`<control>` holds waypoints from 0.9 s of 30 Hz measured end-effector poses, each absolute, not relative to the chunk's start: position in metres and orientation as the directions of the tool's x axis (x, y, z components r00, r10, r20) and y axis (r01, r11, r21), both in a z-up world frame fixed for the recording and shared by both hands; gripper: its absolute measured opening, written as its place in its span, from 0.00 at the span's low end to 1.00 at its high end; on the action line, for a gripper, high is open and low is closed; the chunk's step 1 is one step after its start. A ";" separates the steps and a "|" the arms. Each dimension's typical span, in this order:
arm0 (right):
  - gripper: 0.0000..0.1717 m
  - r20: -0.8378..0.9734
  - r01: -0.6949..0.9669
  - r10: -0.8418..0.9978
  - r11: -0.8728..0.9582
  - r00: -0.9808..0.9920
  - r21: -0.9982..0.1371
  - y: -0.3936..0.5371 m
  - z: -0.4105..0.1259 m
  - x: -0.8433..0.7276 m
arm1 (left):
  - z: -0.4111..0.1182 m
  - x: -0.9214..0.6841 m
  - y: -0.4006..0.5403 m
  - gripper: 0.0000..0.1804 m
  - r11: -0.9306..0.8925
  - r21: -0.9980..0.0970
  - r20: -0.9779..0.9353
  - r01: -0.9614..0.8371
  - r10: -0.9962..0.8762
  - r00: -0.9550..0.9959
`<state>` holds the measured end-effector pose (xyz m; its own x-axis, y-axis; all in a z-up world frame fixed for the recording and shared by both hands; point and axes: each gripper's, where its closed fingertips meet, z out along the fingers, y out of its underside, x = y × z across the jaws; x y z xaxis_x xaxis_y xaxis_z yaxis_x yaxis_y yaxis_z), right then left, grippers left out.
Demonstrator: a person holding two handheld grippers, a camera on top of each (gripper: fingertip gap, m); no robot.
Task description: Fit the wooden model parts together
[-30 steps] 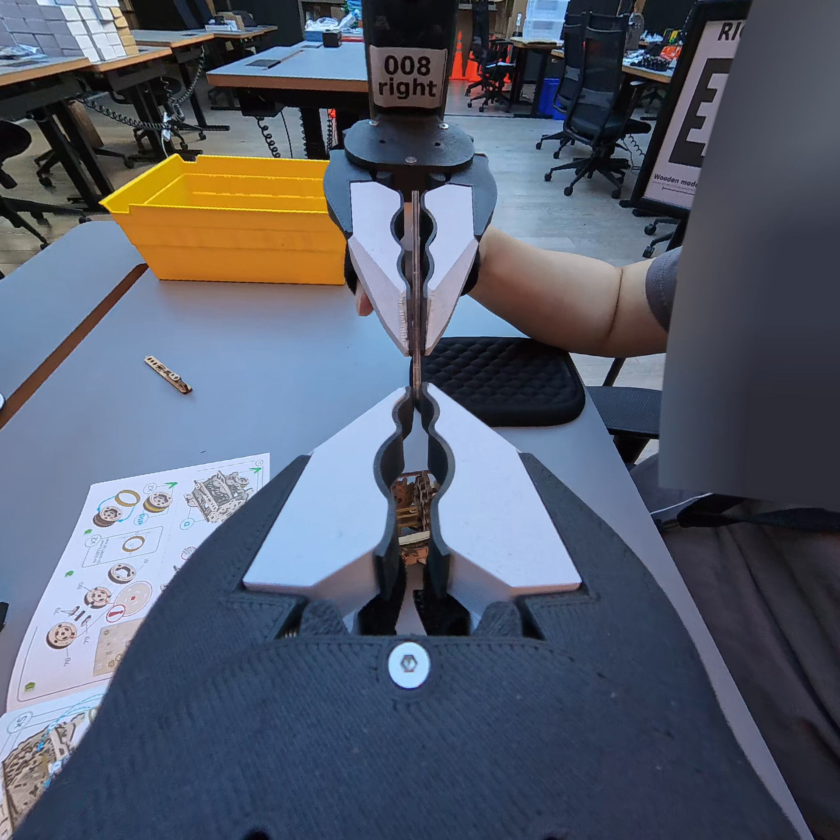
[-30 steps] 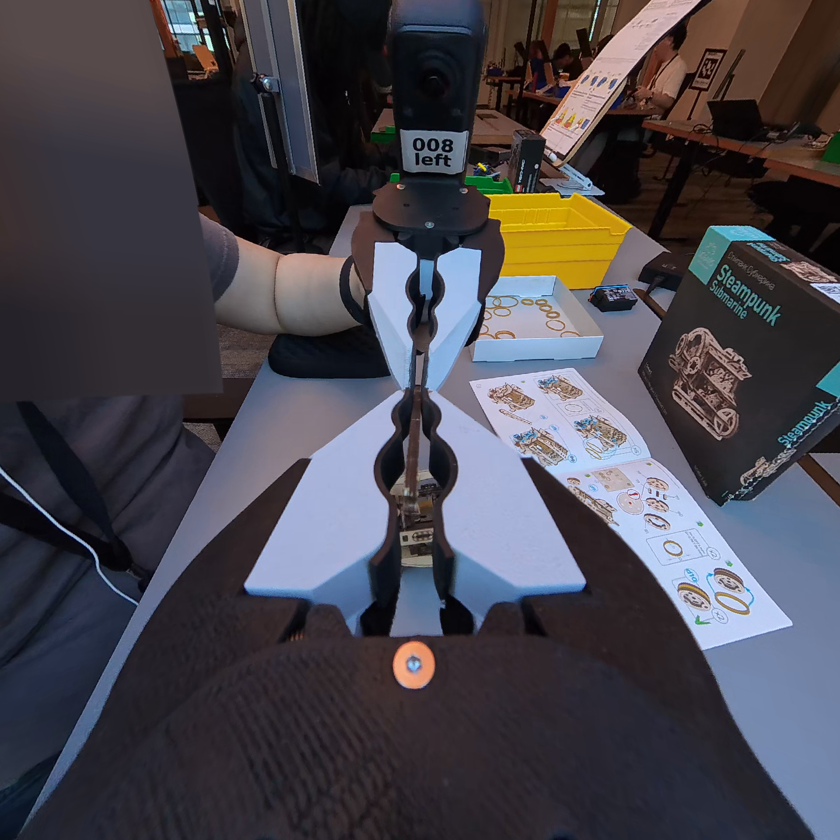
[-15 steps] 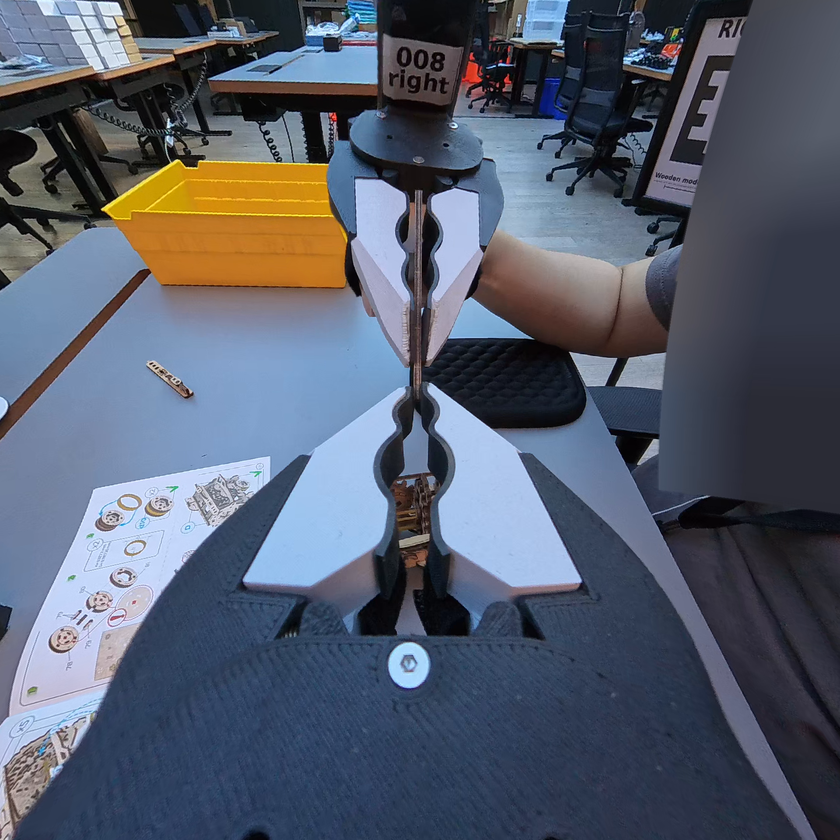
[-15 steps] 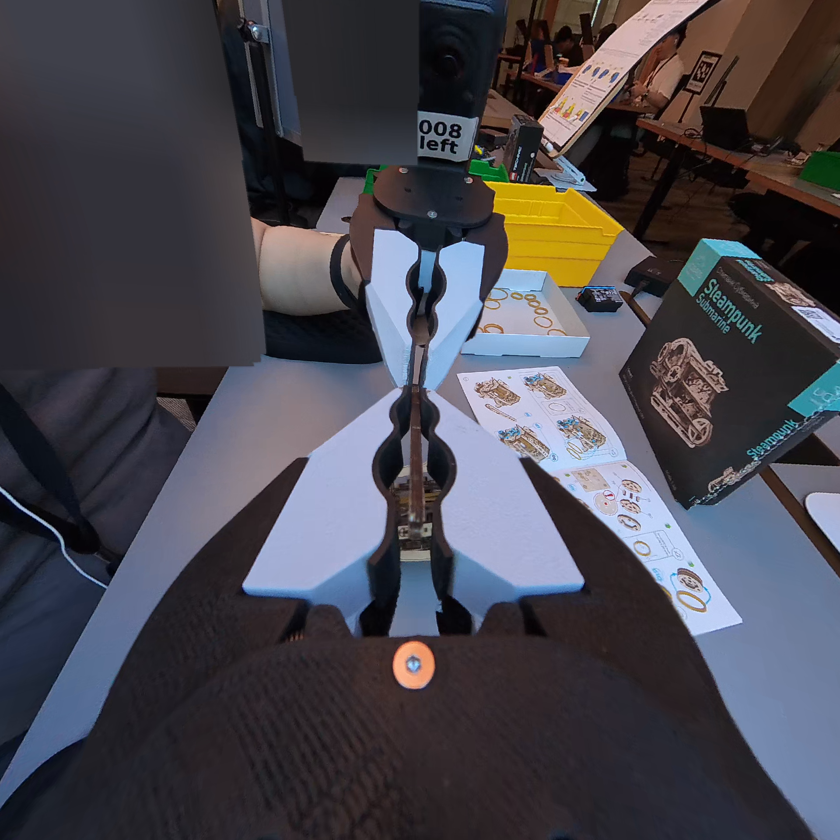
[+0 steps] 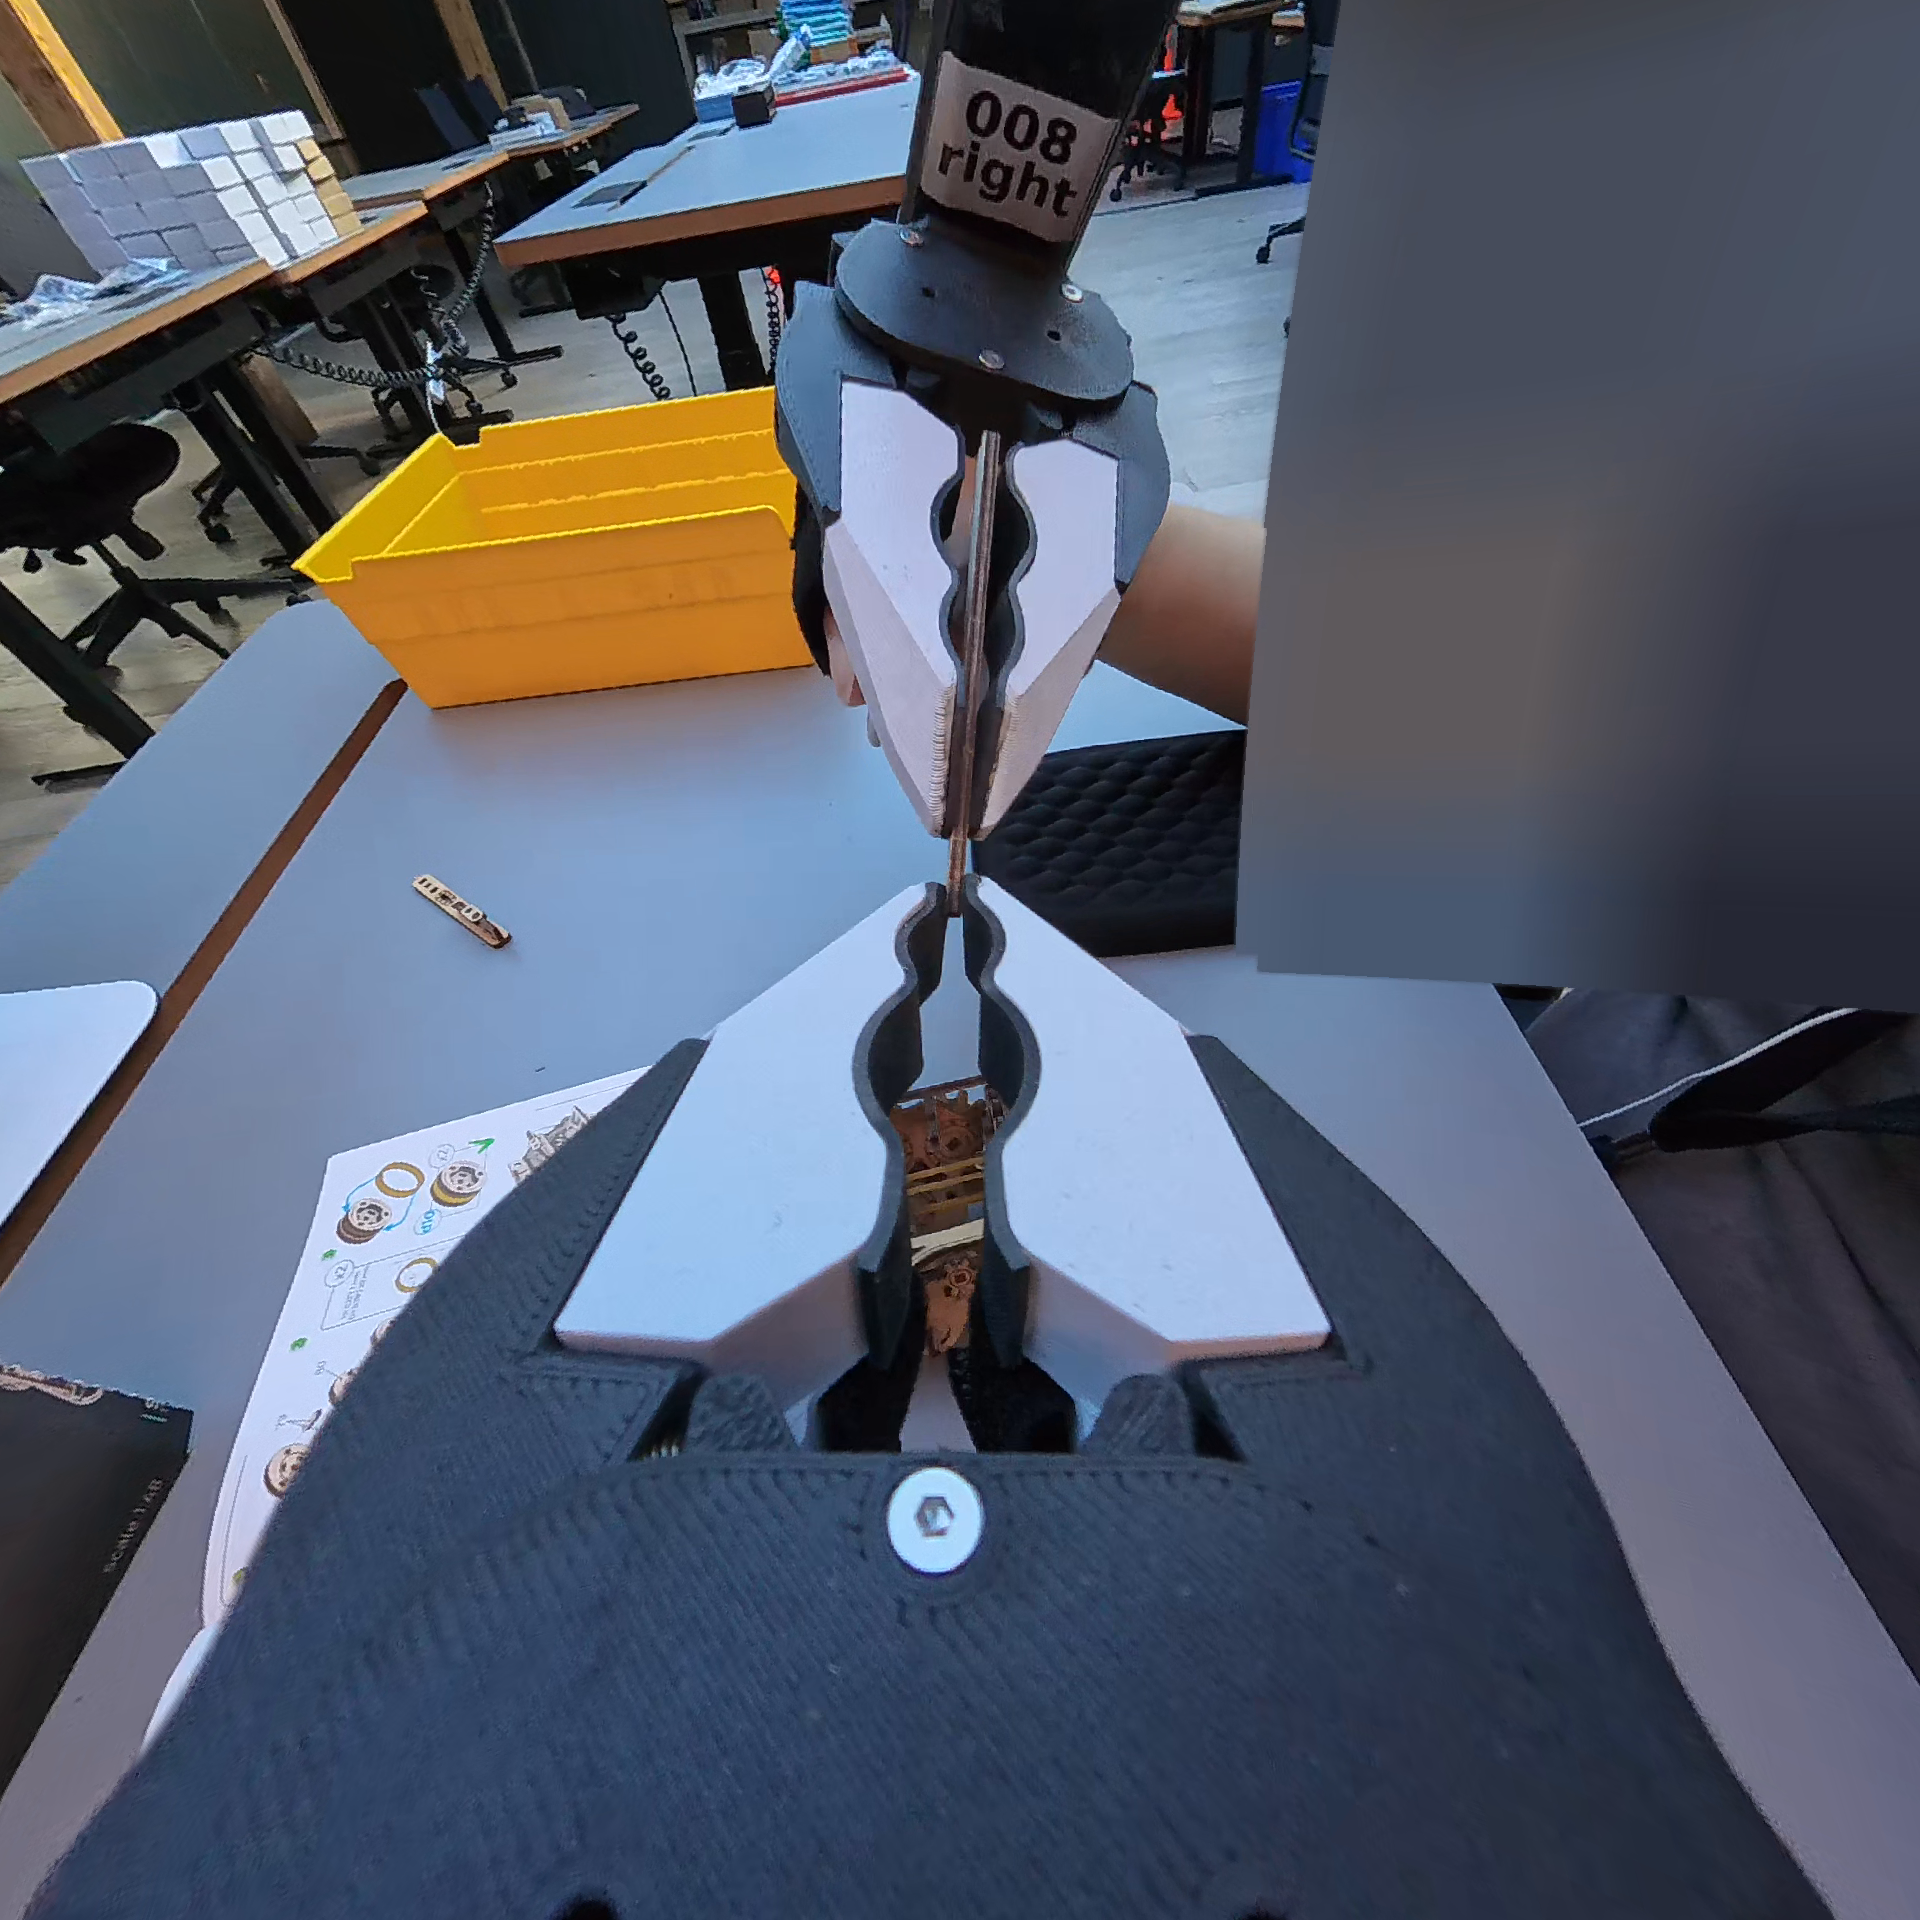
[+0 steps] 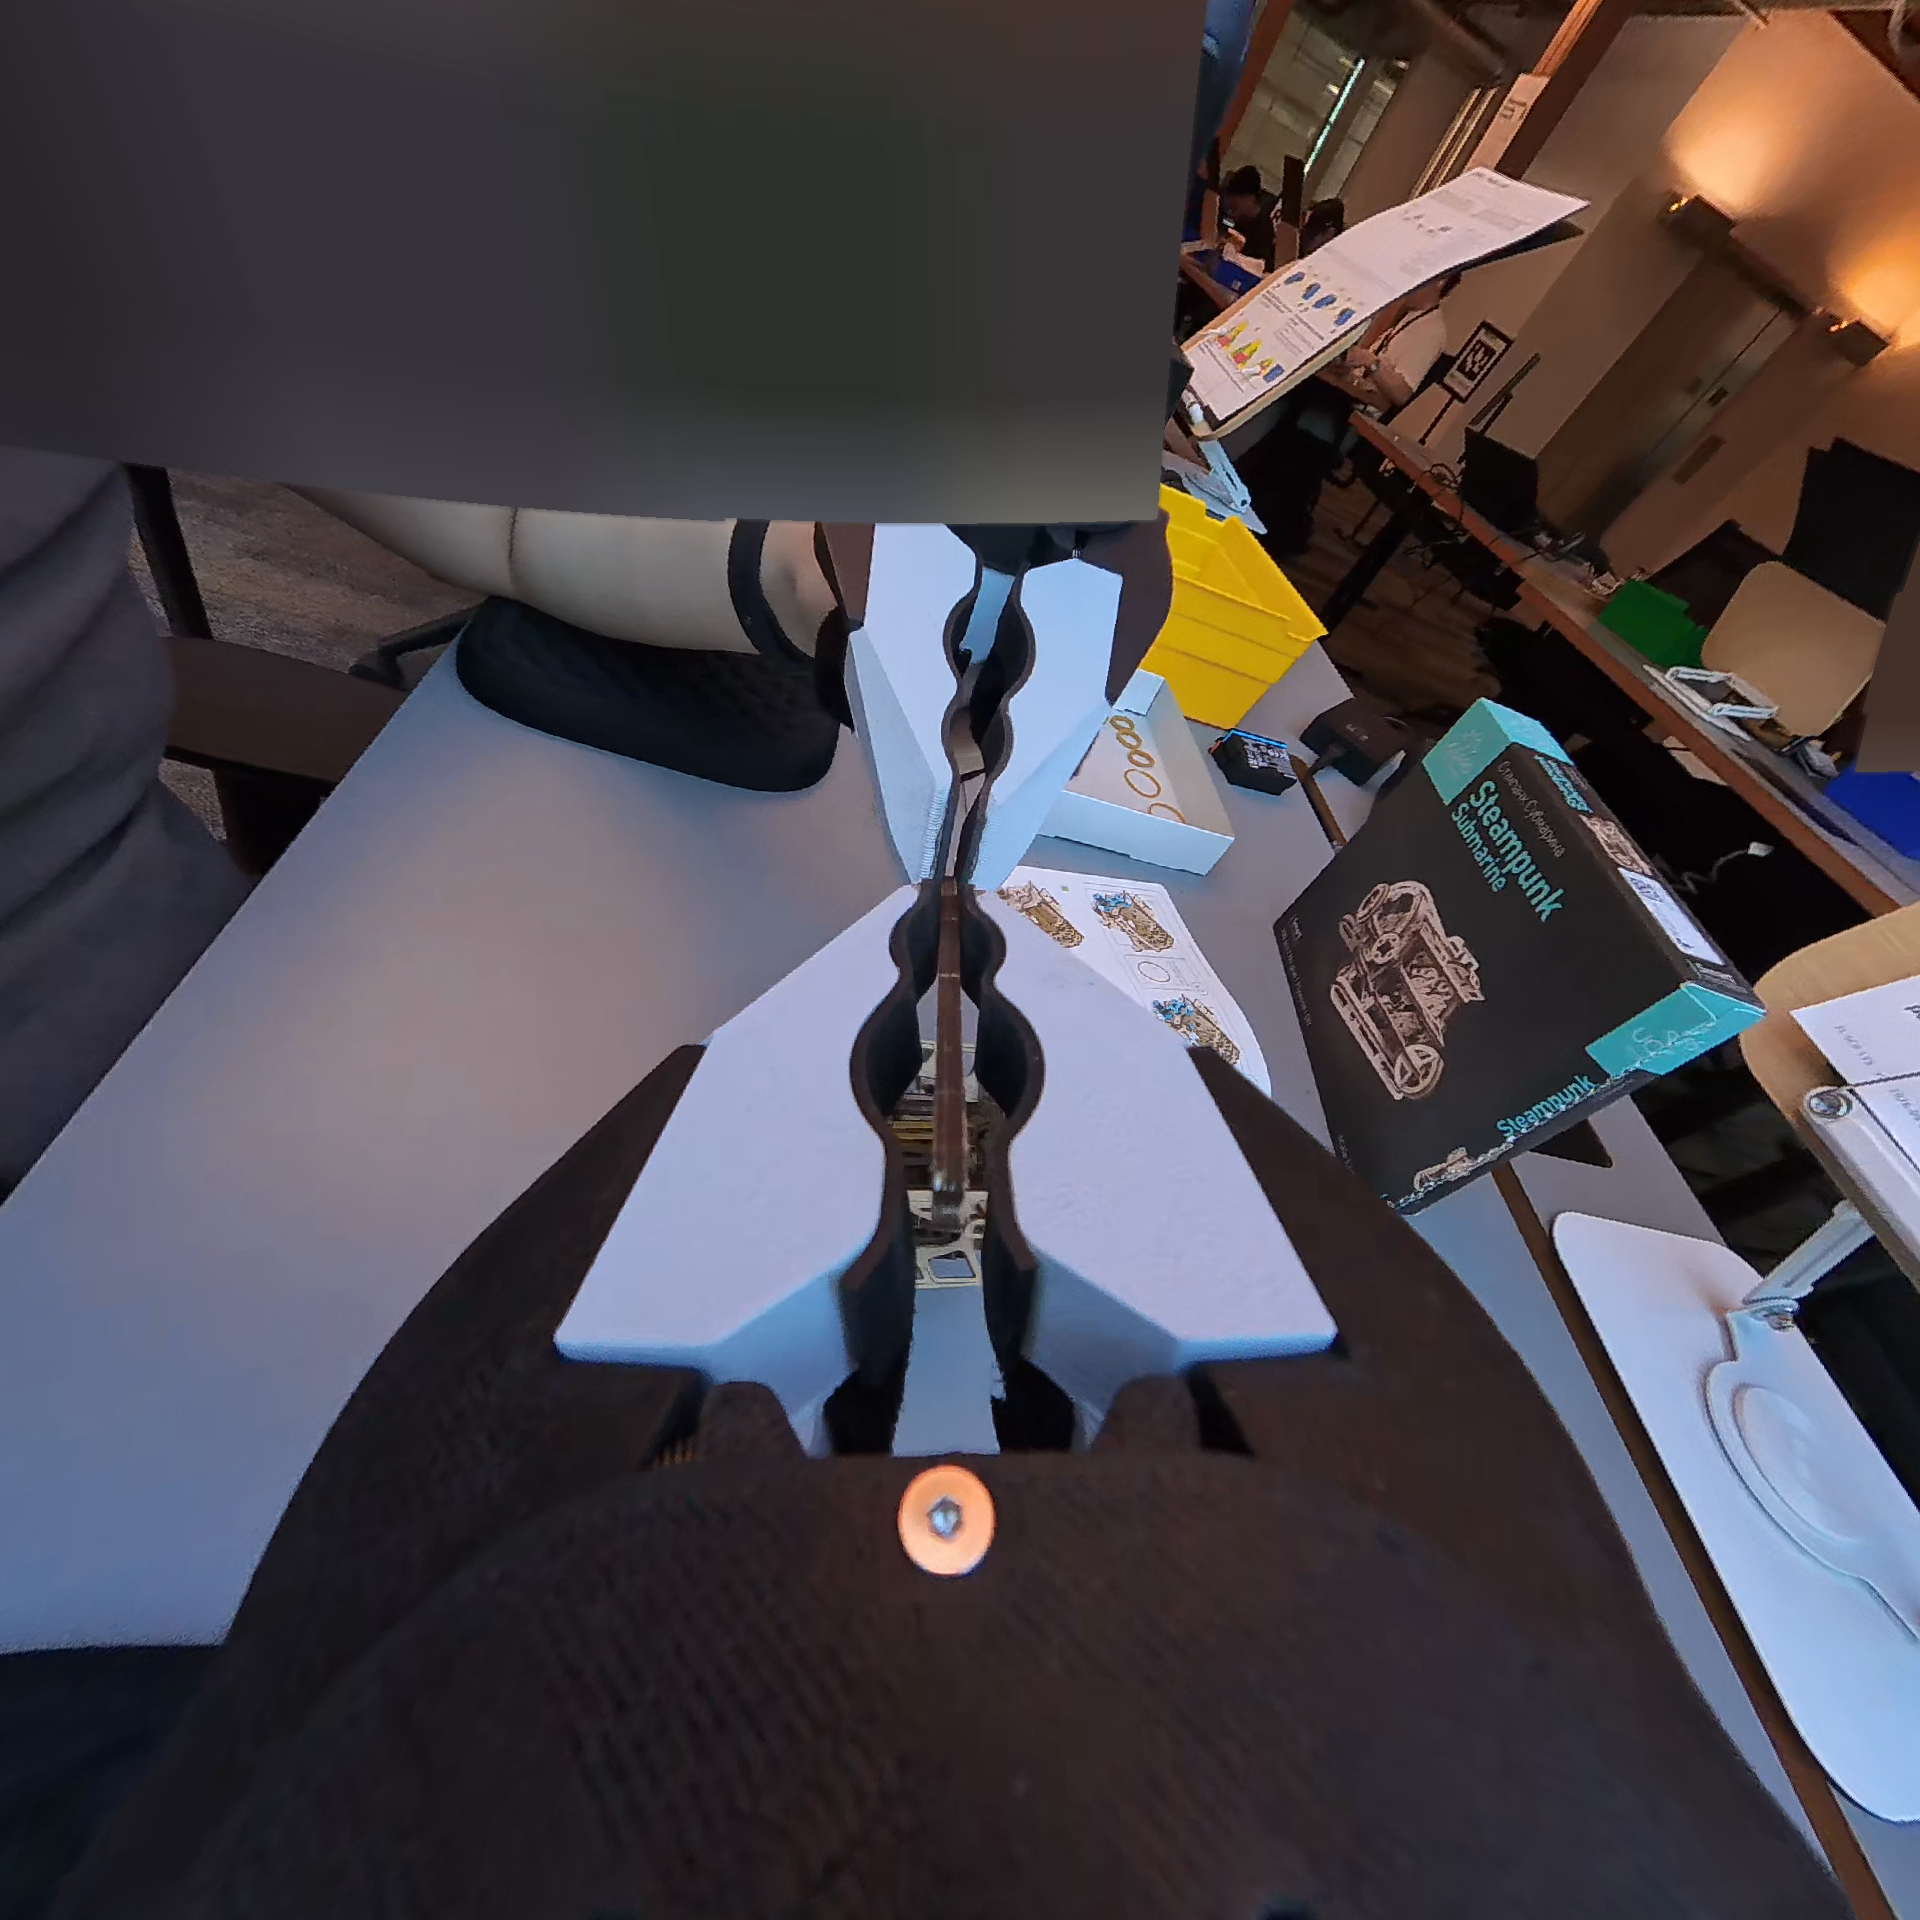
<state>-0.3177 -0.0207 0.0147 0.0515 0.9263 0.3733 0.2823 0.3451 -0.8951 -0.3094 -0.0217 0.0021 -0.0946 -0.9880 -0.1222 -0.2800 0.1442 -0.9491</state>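
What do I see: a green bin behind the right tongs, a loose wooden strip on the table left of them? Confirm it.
One thing is wrong: the bin behind the right tongs is yellow, not green, as the left wrist view shows. The loose wooden strip does lie on the table left of them.

Each gripper (image 5: 954, 899) has a black ribbed printed body, pale wedge fingers (image 5: 769, 1164) with wavy black pads and a silver hex screw (image 5: 933, 1519) low centre; the opposite one (image 5: 961, 831) bears a white label (image 5: 1006, 156).
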 end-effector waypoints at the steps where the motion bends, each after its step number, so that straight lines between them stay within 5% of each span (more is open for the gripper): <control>1: 0.01 0.373 0.282 0.927 0.344 0.051 -0.895 -0.021 0.014 -0.318 | 0.002 -0.309 -0.022 0.00 0.147 -0.948 -0.125 -0.282 -0.988 -0.093; 27: 0.01 0.317 0.287 0.947 0.293 0.043 -0.912 -0.020 0.008 -0.317 | -0.003 -0.308 -0.022 0.00 0.198 -0.925 -0.181 -0.325 -0.980 -0.079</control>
<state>-0.3168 -0.0202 0.0083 0.0430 0.9473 0.3175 0.2869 0.2927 -0.9122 -0.3080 -0.0220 -0.0030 -0.0794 -0.9802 -0.1815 -0.3247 0.1976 -0.9250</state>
